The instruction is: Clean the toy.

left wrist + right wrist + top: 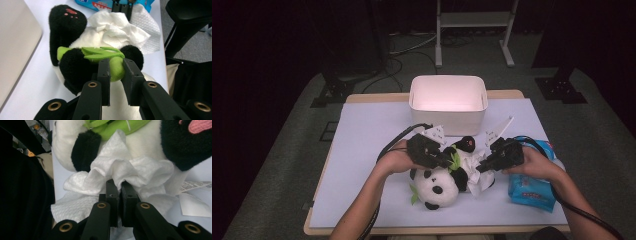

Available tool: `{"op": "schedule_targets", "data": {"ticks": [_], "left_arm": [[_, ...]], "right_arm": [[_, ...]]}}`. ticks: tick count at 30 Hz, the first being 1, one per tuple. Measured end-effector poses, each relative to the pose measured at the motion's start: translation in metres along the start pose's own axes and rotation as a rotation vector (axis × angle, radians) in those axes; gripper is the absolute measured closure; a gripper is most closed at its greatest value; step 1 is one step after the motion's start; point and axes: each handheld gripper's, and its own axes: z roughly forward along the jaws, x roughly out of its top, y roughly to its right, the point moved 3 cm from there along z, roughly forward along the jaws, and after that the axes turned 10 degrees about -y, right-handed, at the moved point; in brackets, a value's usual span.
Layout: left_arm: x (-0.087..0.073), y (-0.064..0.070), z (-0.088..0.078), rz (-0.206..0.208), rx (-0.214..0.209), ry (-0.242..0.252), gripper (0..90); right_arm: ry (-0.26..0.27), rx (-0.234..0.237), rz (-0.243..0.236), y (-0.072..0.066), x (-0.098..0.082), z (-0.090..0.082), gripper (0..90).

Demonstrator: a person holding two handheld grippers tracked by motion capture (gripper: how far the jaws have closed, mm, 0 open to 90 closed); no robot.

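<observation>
Left hand-held gripper (pixel 116 68) clamps the green bamboo stalk (pixel 113 66) on the panda plush (pixel 439 182); right hand-held gripper (pixel 119 185) pinches the white tissue (pixel 130 172) against the panda's belly.

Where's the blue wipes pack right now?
In the high view the wipes pack lies on the table's right side, under the person's right forearm, just right of the panda and the white wipe.

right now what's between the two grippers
In the high view, the panda toy and the white wipe lie between the left gripper and right gripper.
</observation>
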Motion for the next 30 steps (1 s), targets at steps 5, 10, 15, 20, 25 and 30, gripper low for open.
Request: {"op": "schedule_targets", "data": {"ticks": [5, 10, 15, 20, 25, 30], "left_arm": [[-0.001, -0.002, -0.002, -0.007, 0.016, 0.001, 76.9], [-0.002, -0.001, -0.002, -0.011, 0.012, -0.001, 75.9], [-0.003, 0.006, 0.002, 0.008, -0.021, -0.006, 70.2], [-0.006, 0.009, 0.003, 0.006, -0.037, -0.007, 63.3], [-0.008, 0.01, -0.005, -0.003, -0.051, 0.026, 55.6], [-0.01, 0.011, -0.014, -0.007, -0.043, 0.055, 50.1]], "right_arm": [[0.005, 0.017, -0.008, -0.004, 0.001, 0.003, 85.9], [0.008, 0.021, -0.011, -0.005, 0.003, 0.005, 85.8], [0.037, 0.005, 0.002, -0.002, 0.001, 0.0, 85.6], [0.068, -0.02, 0.013, 0.001, 0.0, -0.008, 85.6], [0.097, -0.045, 0.034, 0.005, -0.004, -0.021, 85.5], [0.121, -0.08, 0.07, 0.009, -0.015, -0.038, 85.5]]}}
